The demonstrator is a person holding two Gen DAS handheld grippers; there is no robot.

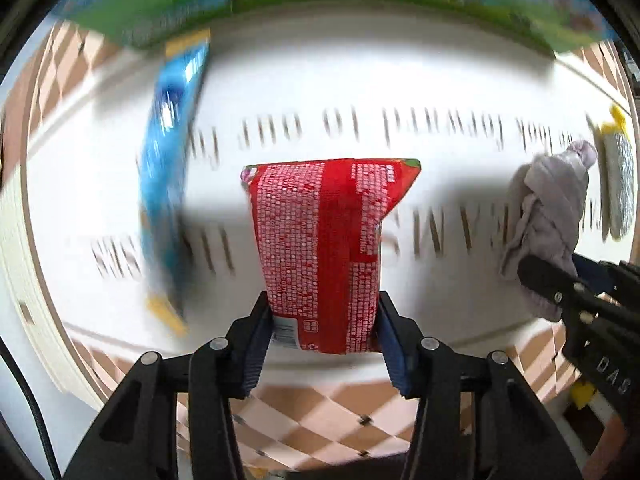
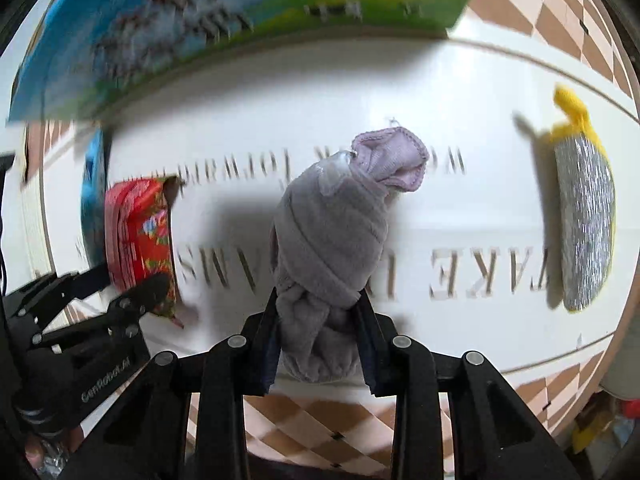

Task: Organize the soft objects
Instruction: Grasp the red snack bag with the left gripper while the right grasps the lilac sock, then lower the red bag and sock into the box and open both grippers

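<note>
Currently held: red soft packet (image 1: 324,256), clamped by its lower end in the left tool (image 1: 323,332), lifted above the white tabletop (image 1: 320,80); light, crushable, slick film. Grey rolled sock bundle (image 2: 332,248), pinched at its base by the right tool (image 2: 320,344), plush and yielding. Both tools point forward, side by side.

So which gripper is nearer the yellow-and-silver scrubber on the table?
Right. The right gripper, shut on the grey cloth bundle, sits just left of the scrubber. The left gripper, holding the red packet, is farther left, beyond the bundle.
</note>
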